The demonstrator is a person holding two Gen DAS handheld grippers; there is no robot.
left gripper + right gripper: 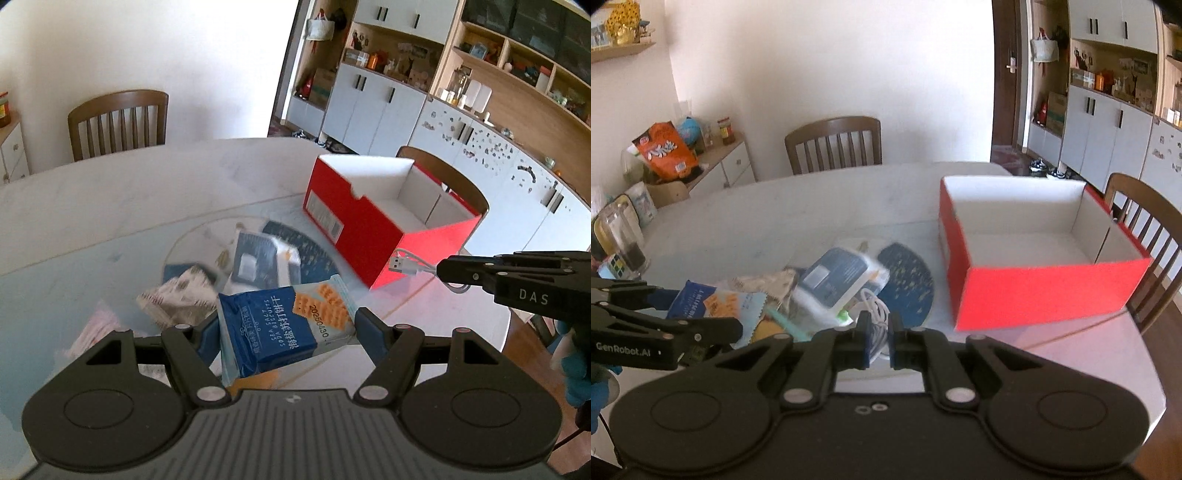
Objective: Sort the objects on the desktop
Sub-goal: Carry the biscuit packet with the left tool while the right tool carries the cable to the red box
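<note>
Left wrist view shows the left hand-held gripper (pixel 286 332) with its jaws partway apart, pressed against both sides of a blue and pale-blue packet of soda biscuits (pixel 284 328), which hangs lifted above the pale marble counter (pixel 110 199). Beyond that packet and to its right stands an open red cardboard box with a white inside (pixel 373 221), empty as far as I can see. Between packet and box, at the right edge of the view, the right hand-held gripper (pixel 441 271) has its jaws closed on a white USB cable (pixel 406 266), the plug pointing toward the box's red front wall.

Right wrist view confirms it: that cable's white coil sits pinched between the nearly closed blue pads (pixel 864 341). Left of the box lies a blurred heap on the counter: a dark blue and white boxed item (pixel 834 277), a dark blue round mat speckled with gold (pixel 908 284), some crumpled wrappers. A brown wooden chair (pixel 833 144) stands behind the counter, left of the box.
</note>
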